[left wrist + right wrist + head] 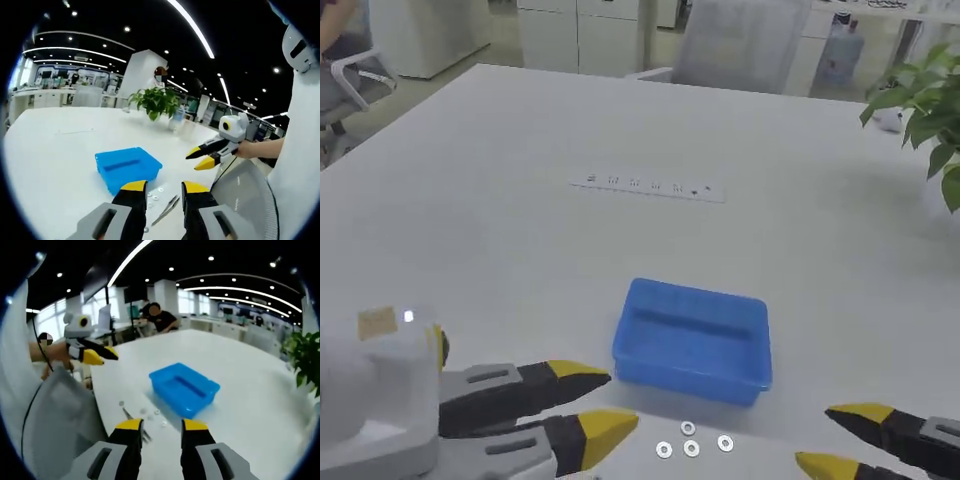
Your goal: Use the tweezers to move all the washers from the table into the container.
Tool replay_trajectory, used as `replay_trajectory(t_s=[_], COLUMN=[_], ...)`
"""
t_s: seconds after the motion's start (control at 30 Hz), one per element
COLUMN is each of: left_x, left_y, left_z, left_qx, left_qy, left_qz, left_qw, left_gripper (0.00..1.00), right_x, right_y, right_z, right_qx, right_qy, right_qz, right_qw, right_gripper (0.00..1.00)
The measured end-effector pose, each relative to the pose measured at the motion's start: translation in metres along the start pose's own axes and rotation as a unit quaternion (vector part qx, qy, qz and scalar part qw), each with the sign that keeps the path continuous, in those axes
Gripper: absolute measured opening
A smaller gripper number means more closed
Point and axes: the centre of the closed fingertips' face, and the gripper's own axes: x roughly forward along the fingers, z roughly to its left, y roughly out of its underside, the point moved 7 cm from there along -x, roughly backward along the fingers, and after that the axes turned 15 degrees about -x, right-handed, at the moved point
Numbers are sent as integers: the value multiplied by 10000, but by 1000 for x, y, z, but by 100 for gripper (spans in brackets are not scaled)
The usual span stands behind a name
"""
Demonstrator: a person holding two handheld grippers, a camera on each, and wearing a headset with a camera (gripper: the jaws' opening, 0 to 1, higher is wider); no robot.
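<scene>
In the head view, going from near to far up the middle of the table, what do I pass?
Washers → blue container → white power strip → grey office chair behind the table's far edge.

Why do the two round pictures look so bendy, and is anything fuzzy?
Left gripper view: the fisheye lens bends the ceiling lights into curves. Right gripper view: same bending, and the washers look tiny and soft. Head view: lines stay straight and there is no harsh glare, but the plant at the edge is a bit blurry.
</scene>
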Motion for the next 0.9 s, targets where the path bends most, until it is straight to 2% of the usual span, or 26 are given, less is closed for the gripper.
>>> replay_trajectory(t_s=[0.1, 0.13, 0.17, 0.2, 0.23, 0.27, 0.3, 0.37, 0.43, 0.47, 0.5, 0.57, 0.6, 0.63, 0.67, 0.73, 0.77, 0.83, 0.9], left_x=[10, 14, 15, 19, 21, 24, 26, 32, 36, 39, 41, 45, 47, 49, 50, 53, 54, 56, 57], left_y=[7, 11, 12, 16, 20, 25, 29, 39, 44, 49, 53, 59, 60, 61, 63, 65, 66, 68, 70], left_z=[3, 4, 5, 7, 6, 9, 10, 12, 15, 18, 22, 26, 28, 29, 30, 33, 34, 36, 37], left_qx=[174, 340, 431, 680, 782, 941, 1076, 1163, 1312, 1372, 1588, 1771, 1784, 1802, 1852, 1966, 1973, 1989, 2067], left_qy=[54, 74, 13, -8, 34, -13, -34, 57, 32, -7, -94, -104, -98, -87, -59, -51, -51, -22, 20], left_qz=[361, 569, 618, 828, 1000, 1235, 1350, 1689, 1859, 2078, 2249, 2516, 2521, 2534, 2638, 2739, 2787, 2858, 2967], left_qw=[9992, 9978, 9972, 9942, 9919, 9879, 9850, 9787, 9738, 9685, 9613, 9514, 9511, 9504, 9466, 9414, 9399, 9374, 9323], left_gripper=[26, 26, 27, 27, 26, 26, 25, 24, 23, 22, 21, 17, 15, 13, 11, 8, 8, 7, 5], right_x=[12, 15, 19, 21, 23, 25, 28, 32, 36, 40, 41, 47, 50, 52, 55, 60, 60, 64, 67], right_y=[0, 0, 1, 2, 4, 5, 7, 8, 8, 8, 10, 12, 13, 14, 15, 15, 16, 16, 17], right_z=[2, 3, 4, 4, 5, 6, 7, 9, 11, 12, 14, 15, 17, 17, 19, 22, 22, 25, 27], right_qx=[-227, -286, -371, -441, -563, -614, -694, -821, -940, -1065, -1077, -1248, -1352, -1375, -1419, -1472, -1492, -1684, -1733], right_qy=[-251, -322, -406, -433, -518, -582, -678, -814, -867, -857, -950, -1020, -1095, -1142, -1172, -1279, -1303, -1421, -1514], right_qz=[144, 181, 261, 325, 426, 481, 577, 661, 717, 809, 878, 973, 1072, 1113, 1136, 1239, 1256, 1336, 1364], right_qw=[9993, 9989, 9981, 9976, 9962, 9953, 9936, 9911, 9892, 9873, 9857, 9821, 9789, 9776, 9763, 9729, 9721, 9662, 9636], right_gripper=[22, 22, 22, 22, 22, 21, 21, 21, 22, 22, 21, 18, 17, 16, 15, 15, 14, 13, 14])
